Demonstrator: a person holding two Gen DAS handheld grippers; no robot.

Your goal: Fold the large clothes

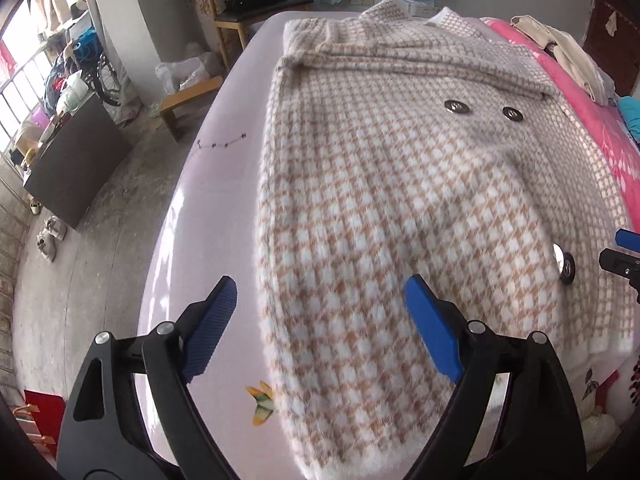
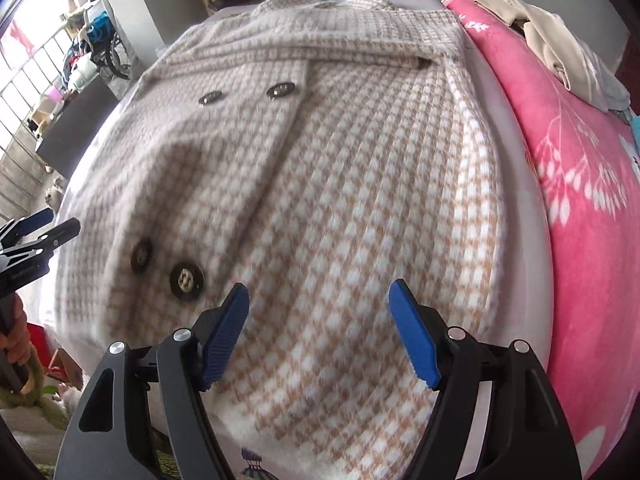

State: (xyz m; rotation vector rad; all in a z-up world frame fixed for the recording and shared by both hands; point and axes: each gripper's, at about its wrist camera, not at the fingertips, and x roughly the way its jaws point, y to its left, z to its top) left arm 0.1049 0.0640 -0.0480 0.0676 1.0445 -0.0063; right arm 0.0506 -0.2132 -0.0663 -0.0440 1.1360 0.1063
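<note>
A large tan-and-white houndstooth coat (image 1: 400,184) lies flat on a pale lilac bed sheet (image 1: 208,208), collar at the far end, dark buttons (image 1: 453,106) on its front. My left gripper (image 1: 320,292) hovers open over the coat's near left edge, nothing between its blue pads. In the right wrist view the same coat (image 2: 340,184) fills the frame, and my right gripper (image 2: 318,296) is open above its lower right part, beside a dark button (image 2: 186,279). Each gripper shows at the edge of the other's view: the right gripper (image 1: 622,254), the left gripper (image 2: 38,228).
A pink floral blanket (image 2: 580,184) lies along the coat's right side with beige clothes (image 2: 560,36) piled on it. Left of the bed is bare concrete floor (image 1: 80,272), a dark cabinet (image 1: 76,168), shoes and a wooden bench (image 1: 256,16).
</note>
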